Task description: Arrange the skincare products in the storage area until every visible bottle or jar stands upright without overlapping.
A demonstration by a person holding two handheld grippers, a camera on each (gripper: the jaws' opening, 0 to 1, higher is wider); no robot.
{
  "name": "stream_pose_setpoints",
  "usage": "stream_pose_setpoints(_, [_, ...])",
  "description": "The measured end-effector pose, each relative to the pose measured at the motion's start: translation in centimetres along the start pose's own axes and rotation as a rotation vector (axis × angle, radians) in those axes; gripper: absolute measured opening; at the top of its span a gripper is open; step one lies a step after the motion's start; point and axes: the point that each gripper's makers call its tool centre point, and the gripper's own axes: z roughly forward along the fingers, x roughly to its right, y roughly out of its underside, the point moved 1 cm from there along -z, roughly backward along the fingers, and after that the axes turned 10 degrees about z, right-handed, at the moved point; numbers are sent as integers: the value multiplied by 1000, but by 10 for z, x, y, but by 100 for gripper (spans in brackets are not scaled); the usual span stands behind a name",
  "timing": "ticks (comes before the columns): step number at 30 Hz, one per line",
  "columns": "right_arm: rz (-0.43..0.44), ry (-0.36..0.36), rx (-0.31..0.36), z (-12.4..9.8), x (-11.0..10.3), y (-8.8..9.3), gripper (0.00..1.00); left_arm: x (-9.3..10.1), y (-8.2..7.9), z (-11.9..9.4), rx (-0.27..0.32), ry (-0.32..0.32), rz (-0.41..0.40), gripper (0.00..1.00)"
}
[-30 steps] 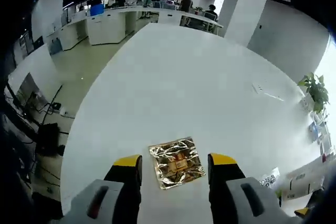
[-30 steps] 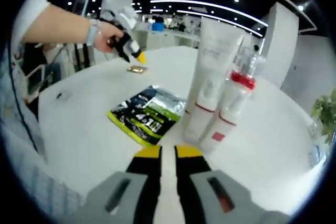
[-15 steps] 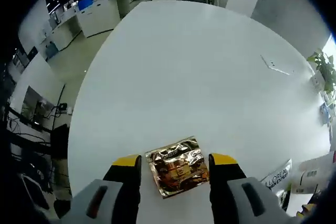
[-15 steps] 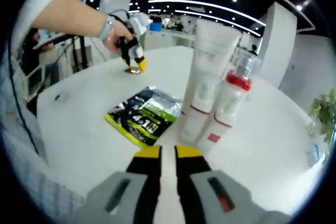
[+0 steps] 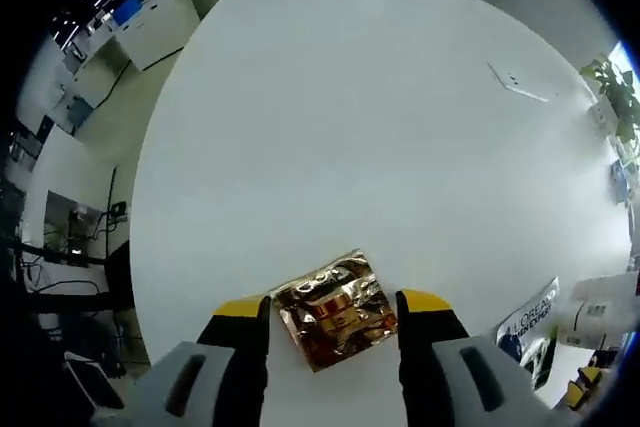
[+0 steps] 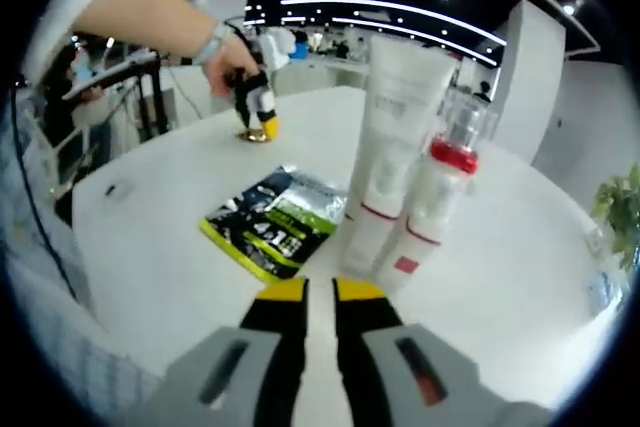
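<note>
1. A round white table point(image 5: 340, 127) spreads across the left gripper view; office desks lie beyond it at the upper left of the frame.
2. In the right gripper view, a tall white tube point(image 6: 392, 147) and a red-collared pump bottle point(image 6: 432, 202) stand upright and touching at centre right.
3. A black-and-green sachet point(image 6: 272, 219) lies flat, left of centre.
4. The left gripper point(image 5: 334, 309) straddles a gold foil sachet point(image 5: 334, 309) at lower centre, jaws spread and nothing gripped: the pickup looks to be the step in hand, and closing comes next.
5. The right gripper point(image 6: 320, 291) waits at bottom centre, jaws nearly together and empty.
</note>
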Motion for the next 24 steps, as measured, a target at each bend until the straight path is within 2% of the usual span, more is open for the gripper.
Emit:
stream_pose_setpoints(6, [4, 18, -16, -2, 4, 4, 8, 0, -1, 0, -60, 11, -1, 53])
stream_pose_setpoints(13, [9, 35, -19, -4, 8, 5, 8, 1, 1, -1, -96, 11, -18, 53])
stream_pose_setpoints(17, [10, 37, -12, -3, 9, 4, 8, 2, 6, -2, -110, -2, -108, 53])
stream_pose_setpoints(24, [6, 27, -3, -1, 8, 1, 8, 9, 13, -5, -121, -10, -168, 52])
